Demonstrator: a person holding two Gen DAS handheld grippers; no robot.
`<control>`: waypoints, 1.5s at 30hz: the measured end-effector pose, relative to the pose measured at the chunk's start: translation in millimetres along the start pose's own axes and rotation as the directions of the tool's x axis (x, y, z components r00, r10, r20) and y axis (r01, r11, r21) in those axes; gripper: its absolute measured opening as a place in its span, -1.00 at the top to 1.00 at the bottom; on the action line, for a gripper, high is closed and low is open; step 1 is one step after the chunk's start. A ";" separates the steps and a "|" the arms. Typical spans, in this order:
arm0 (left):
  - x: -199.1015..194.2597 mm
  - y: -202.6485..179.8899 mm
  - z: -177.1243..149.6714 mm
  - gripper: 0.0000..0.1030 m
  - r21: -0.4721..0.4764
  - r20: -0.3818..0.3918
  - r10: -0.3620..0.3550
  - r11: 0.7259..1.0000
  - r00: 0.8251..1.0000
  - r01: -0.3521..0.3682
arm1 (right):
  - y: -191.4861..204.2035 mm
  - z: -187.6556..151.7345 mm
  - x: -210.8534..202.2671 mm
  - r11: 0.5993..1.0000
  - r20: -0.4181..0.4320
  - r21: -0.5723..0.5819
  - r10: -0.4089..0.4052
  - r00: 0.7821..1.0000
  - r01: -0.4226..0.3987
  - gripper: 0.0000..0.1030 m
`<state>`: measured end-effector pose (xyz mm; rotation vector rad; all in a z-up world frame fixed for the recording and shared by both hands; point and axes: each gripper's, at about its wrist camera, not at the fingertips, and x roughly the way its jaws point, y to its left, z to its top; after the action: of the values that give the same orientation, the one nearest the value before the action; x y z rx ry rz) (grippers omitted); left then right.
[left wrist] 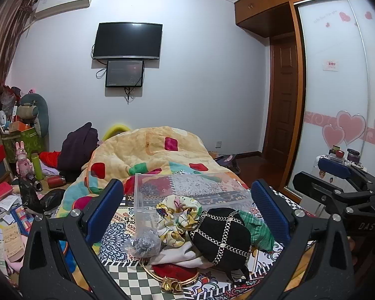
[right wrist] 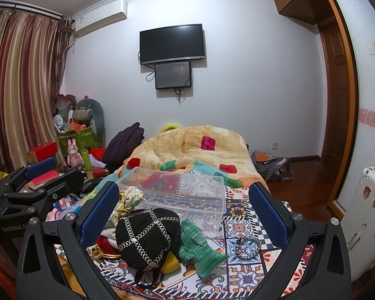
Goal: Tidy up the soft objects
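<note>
**Both tools open above the pile, nothing picked**

Left tool [left wrist: 187, 212] and right tool [right wrist: 183, 215] both hang with jaws spread wide, empty, over the heap on the bed [right wrist: 247, 227]. I judge sorting has barely begun: the clear bin [right wrist: 187, 195] behind the heap looks empty. The black cap [right wrist: 147, 237] sits on top, green cloth [right wrist: 200, 252] just beside it, floral scrunchie [left wrist: 180, 215] against the bin. Next I'd lower one tool onto the cap and close on its crown. Readable writing: "DAS" on the right tool's body in the left view; other labels are too blurred.
</note>
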<state>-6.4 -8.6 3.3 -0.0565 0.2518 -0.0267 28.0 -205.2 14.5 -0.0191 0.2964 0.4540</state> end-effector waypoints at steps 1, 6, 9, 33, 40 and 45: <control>-0.2 0.4 0.0 -1.00 0.000 -0.003 -0.003 1.000 1.000 0.003 | -0.3 0.0 0.6 1.000 -0.003 0.002 0.002 1.000 -0.002 -1.00; 5.6 1.4 -2.2 -1.00 -0.006 -0.035 -0.016 1.000 0.999 0.016 | -5.6 -3.1 7.1 1.000 -0.035 0.010 -0.002 0.999 0.002 -1.00; 13.0 1.9 -4.4 -1.00 0.000 -0.064 -0.016 1.000 0.998 0.016 | -13.1 -7.1 12.1 1.000 -0.068 0.019 -0.006 0.998 0.008 -1.00; 122.1 10.1 -50.9 0.25 -0.052 -0.374 -0.092 0.996 0.923 0.078 | -116.0 -85.3 86.8 0.960 -0.524 0.181 -0.090 0.847 0.214 0.33; 121.5 17.7 -54.0 0.56 -0.082 -0.371 -0.116 0.992 0.921 0.092 | -120.7 -95.3 97.5 0.954 -0.560 0.186 -0.093 0.823 0.234 0.79; 110.6 21.8 -48.8 0.65 -0.084 -0.343 -0.122 0.991 0.931 0.099 | -118.5 -93.5 95.1 0.958 -0.542 0.179 -0.096 0.835 0.227 0.85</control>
<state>88.9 6.9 -72.6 -0.1320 0.6048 -0.1421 135.0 -278.8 -107.9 0.0646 0.8901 0.2308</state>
